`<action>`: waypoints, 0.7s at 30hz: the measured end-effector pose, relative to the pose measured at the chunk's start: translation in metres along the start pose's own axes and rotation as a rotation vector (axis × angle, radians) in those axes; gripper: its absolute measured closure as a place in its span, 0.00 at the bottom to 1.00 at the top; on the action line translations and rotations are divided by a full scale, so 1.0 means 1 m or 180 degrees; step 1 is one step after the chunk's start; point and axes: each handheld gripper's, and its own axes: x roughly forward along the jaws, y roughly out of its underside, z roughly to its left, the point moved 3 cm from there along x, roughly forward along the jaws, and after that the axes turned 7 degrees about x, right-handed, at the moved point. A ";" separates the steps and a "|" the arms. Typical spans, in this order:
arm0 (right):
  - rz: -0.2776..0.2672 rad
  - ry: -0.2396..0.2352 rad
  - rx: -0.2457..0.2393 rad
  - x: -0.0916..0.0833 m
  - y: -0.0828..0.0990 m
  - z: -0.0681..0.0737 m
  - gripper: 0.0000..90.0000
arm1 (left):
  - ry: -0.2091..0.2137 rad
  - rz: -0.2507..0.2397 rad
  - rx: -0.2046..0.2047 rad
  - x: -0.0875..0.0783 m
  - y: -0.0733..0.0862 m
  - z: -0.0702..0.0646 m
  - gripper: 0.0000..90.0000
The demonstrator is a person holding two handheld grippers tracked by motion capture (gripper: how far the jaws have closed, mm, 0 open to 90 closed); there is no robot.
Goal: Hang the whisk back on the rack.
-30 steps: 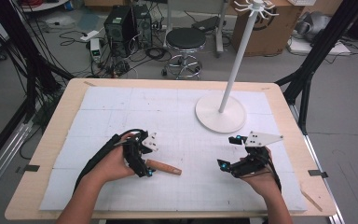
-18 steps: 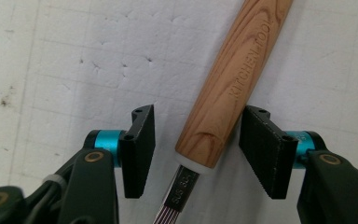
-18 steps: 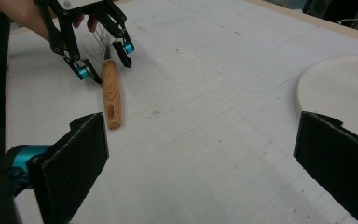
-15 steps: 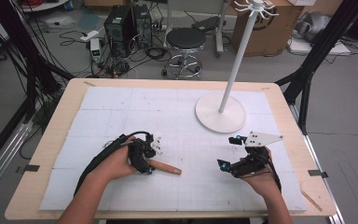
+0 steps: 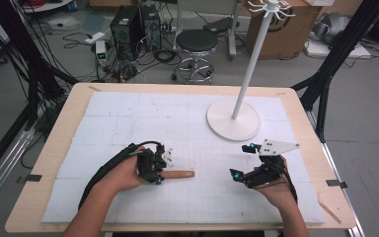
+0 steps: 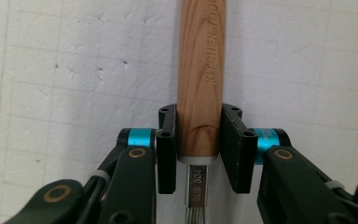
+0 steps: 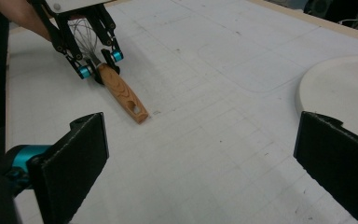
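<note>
Gripping: the left gripper (image 6: 199, 149) has its two black jaws clamped on the wooden handle (image 6: 201, 70) of a whisk; the pads press on the handle's sides just above its metal collar; the jaws have just been closing onto it
Whisk: a kitchen whisk (image 5: 170, 174) lying flat on the white mat (image 5: 187, 123); the handle points away from the left hand towards the table's middle; thin wire loops (image 7: 83, 35) sit behind the jaws, under the gripper's body; a hanging hole (image 7: 133, 108) is cut near the handle's free end
Handle lettering: words stamped along the wood in the left gripper view; a small steel stamp on the collar
Left hand: the left hand (image 5: 123, 173) rests low on the mat, at the near left of the table; a black cable loops back from the gripper along the forearm
Right gripper: the right gripper (image 5: 243, 162) is held above the mat at the near right; its jaws stand wide apart with nothing between them
Right hand: the right hand (image 5: 271, 185) is well apart from the whisk
Stand: a white pole stand (image 5: 233, 118) with a round base sits on the far right of the mat; its hooks are at the top
Table: a wooden table (image 5: 54, 148) edged in pale wood; the mat covers most of it
</note>
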 end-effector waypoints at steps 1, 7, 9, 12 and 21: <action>-0.0006 0.0002 0.0004 0.000 0.000 0.000 0.02 | -0.0002 0.0042 0.0009 0.000 -0.001 0.000 0.78; -0.0034 -0.0001 0.0022 -0.003 0.000 -0.001 0.02 | -0.0017 0.0043 0.0008 -0.002 -0.002 0.001 0.78; -0.0042 0.0006 0.0019 -0.003 -0.001 -0.001 0.02 | -0.0065 -0.0054 -0.0065 -0.006 -0.001 0.003 0.78; -0.0032 -0.0002 0.0016 -0.003 0.000 -0.001 0.02 | -0.0124 -0.0282 -0.0133 -0.017 -0.001 0.006 0.78; -0.0031 0.0005 0.0014 -0.003 -0.001 0.000 0.02 | -0.0295 -0.0928 -0.0257 -0.060 -0.013 0.013 0.78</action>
